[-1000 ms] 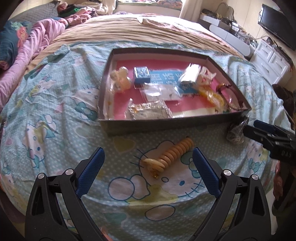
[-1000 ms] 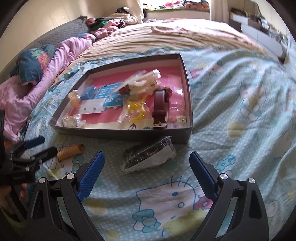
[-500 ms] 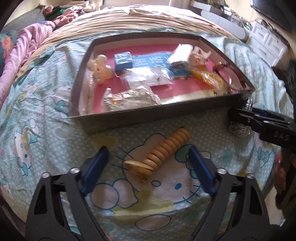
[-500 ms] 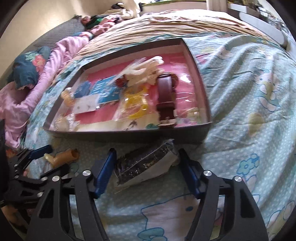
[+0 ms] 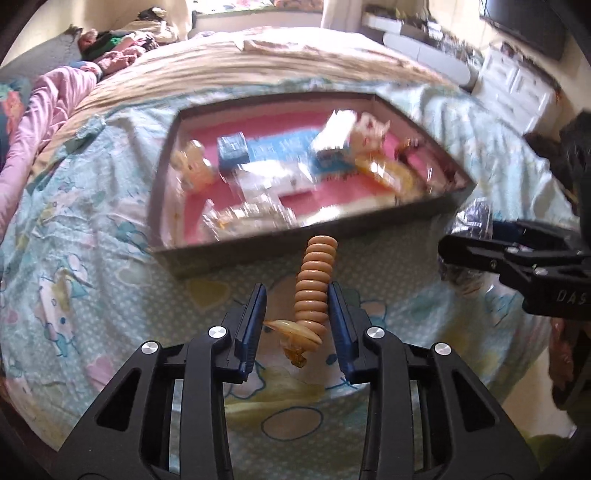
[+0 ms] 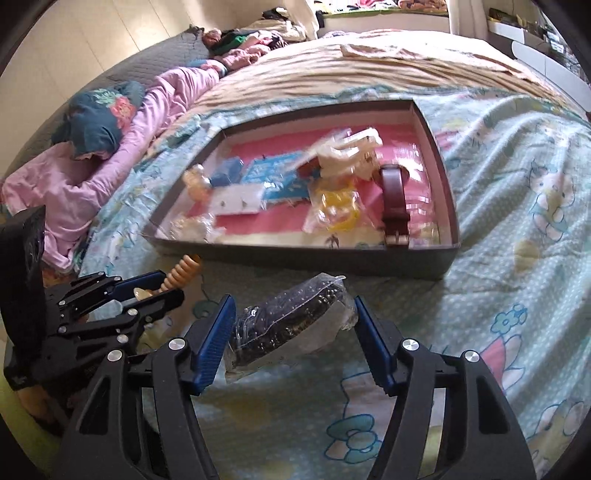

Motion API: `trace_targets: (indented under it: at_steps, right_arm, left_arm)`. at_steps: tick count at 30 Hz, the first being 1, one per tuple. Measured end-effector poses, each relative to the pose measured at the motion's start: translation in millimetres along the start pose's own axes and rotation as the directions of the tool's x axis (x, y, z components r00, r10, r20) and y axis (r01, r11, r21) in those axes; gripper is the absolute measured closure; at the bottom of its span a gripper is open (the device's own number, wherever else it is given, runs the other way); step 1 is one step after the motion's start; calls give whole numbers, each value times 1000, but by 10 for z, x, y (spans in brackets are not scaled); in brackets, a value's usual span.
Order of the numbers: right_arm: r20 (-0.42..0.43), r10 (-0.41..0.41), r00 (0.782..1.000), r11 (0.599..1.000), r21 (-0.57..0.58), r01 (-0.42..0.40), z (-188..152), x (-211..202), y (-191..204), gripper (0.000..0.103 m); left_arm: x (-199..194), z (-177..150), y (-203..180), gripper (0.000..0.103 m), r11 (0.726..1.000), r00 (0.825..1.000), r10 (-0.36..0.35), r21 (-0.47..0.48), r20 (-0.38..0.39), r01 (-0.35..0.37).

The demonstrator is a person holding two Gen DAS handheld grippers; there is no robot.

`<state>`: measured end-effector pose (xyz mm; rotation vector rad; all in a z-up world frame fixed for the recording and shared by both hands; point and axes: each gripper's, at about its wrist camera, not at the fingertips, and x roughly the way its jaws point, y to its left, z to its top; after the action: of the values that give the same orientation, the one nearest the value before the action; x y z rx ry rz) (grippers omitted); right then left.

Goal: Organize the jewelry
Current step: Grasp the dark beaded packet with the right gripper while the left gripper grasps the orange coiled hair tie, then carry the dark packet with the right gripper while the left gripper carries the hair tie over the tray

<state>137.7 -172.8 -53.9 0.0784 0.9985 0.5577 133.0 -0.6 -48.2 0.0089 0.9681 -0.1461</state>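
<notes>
In the left wrist view the left gripper (image 5: pixel 297 325) pinches the lower end of the beaded bracelet (image 5: pixel 314 284) just before the tray (image 5: pixel 303 240), while in the right wrist view the right gripper (image 6: pixel 293 338), spread, straddles the bagged jewelry (image 6: pixel 288 325) lying on the bedsheet near the tray's front wall.

I'm working in a bedroom of a home. Everything sits on a wide bed (image 6: pixel 498 155) covered by a pale blue cartoon-cat sheet (image 6: pixel 517 258), with a tan blanket (image 6: pixel 388 70) across the far half. A pink quilt (image 6: pixel 110 162) and a floral pillow (image 6: pixel 99 118) lie bunched along one side, and loose clothes (image 6: pixel 251 44) are heaped near the head. Beyond the bed I see a white drawer cabinet (image 5: pixel 517 96) and a dark television (image 5: pixel 524 29) on the wall.
</notes>
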Motion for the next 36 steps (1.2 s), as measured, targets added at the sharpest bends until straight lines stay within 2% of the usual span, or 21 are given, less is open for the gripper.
trace_targets:
  at_steps: [5, 9, 13, 28, 36]
  right_arm:
    - [45, 3, 999, 1000, -20, -2, 143, -114, 42, 39]
    - [71, 5, 997, 999, -42, -3, 270, -137, 96, 39]
    - [94, 7, 996, 998, -59, -1, 395, -145, 122, 39]
    - [137, 3, 991, 997, -71, 7, 670, -114, 109, 39]
    - [130, -43, 991, 996, -74, 53, 742, 30, 22, 39]
  left_arm:
    - [-228, 168, 120, 77, 998, 998, -20, -56, 59, 23]
    - [-263, 297, 183, 77, 997, 997, -6, -76, 82, 12]
    - [-253, 373, 275, 77, 994, 997, -2, -112, 82, 11]
    - [-211, 567, 420, 77, 988, 995, 16, -152, 95, -2]
    - [-65, 641, 437, 77, 988, 997, 25, -155, 79, -12]
